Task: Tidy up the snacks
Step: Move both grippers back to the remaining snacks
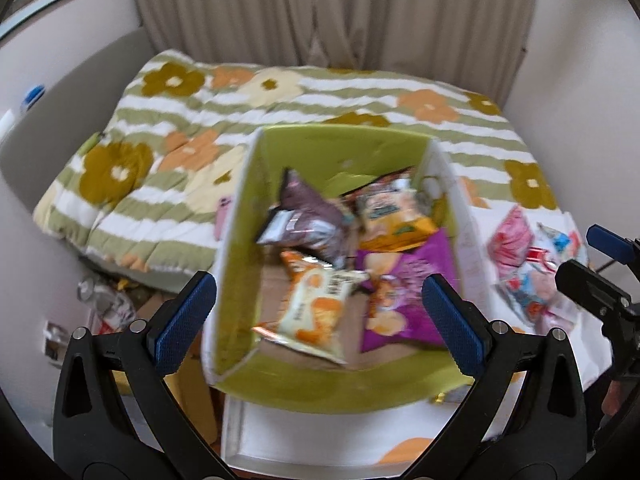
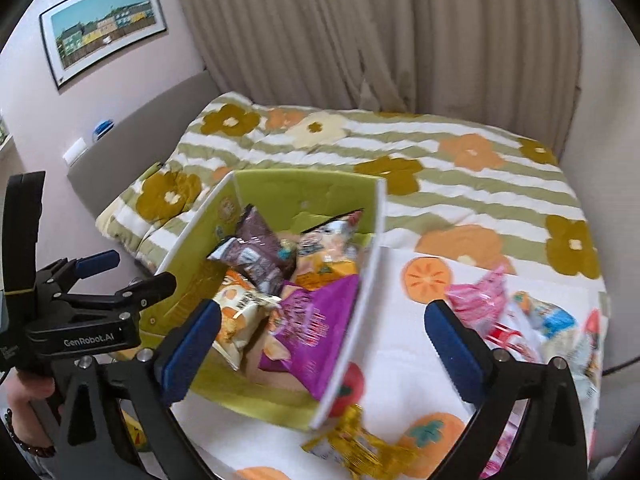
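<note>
Several packets already in the green box (image 1: pixel 280 152). Pink packets (image 2: pixel 480 300) and a gold one (image 2: pixel 360 448) left outside on the bed (image 2: pixel 460 200). Left gripper (image 1: pixel 320 312) and right gripper (image 2: pixel 324 344) both spread wide, holding nothing.

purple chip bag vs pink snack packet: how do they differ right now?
The purple chip bag lies inside the green box, leaning on its right wall; the pink snack packet lies outside on the bedsheet. The purple one looks larger and opaque, the pink one crinkly and glossy. Neither is gripped.
</note>
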A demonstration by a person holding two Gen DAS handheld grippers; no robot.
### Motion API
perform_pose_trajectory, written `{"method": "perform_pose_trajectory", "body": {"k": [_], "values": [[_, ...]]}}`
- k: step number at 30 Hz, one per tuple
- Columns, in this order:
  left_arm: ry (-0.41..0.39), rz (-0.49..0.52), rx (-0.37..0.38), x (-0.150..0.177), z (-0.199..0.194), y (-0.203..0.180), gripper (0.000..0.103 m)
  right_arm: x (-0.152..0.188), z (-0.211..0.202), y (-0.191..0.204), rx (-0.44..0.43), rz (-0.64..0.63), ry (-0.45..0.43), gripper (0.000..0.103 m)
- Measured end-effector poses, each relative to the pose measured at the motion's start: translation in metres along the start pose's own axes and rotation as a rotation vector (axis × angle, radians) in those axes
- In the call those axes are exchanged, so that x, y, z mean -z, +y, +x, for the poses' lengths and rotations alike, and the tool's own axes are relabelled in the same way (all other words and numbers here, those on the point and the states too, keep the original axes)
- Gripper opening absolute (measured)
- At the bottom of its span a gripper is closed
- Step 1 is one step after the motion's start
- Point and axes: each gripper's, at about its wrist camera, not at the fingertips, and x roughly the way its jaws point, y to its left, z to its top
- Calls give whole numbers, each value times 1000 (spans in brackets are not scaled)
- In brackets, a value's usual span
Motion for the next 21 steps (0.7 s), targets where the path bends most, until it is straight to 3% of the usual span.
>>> {"method": "perform_pose_trajectory", "body": {"k": [9, 21], "values": [[-22, 53, 49, 26, -27, -70, 102, 27, -64, -53, 120, 40, -81, 101], [50, -18, 18, 91, -22, -153, 102, 86, -93, -134, 114, 64, -31, 101]]}}
